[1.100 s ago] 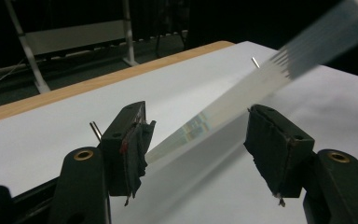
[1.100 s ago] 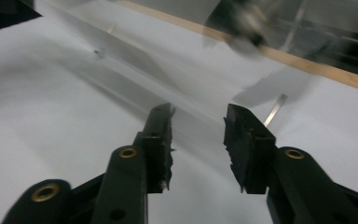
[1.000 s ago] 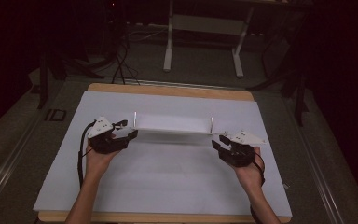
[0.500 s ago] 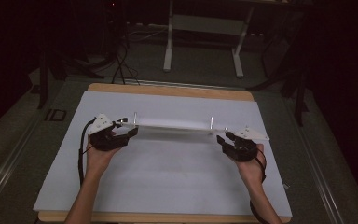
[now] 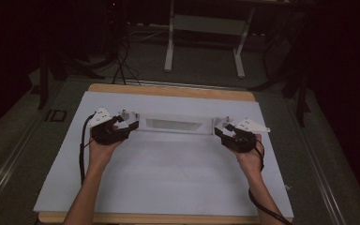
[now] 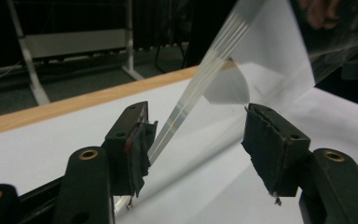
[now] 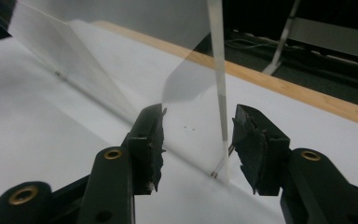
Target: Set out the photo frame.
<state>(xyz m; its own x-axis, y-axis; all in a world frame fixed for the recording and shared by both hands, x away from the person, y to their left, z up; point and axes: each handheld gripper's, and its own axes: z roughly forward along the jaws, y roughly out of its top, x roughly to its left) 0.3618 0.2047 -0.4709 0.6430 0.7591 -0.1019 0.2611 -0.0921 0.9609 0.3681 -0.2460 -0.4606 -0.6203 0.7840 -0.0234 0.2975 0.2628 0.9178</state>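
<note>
High view: a clear box is seen on the white-covered counter, between the left gripper and right gripper. Both grippers stand apart around its end walls, not clamped; the right's jaws have just been opening, the left's closing slightly. Placement is judged done, withdrawal left. The box's clear walls are hard to make out.

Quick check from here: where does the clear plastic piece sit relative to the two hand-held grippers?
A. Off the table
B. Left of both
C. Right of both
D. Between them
D: the clear plastic piece spans between the left hand-held gripper and the right hand-held gripper.
</note>
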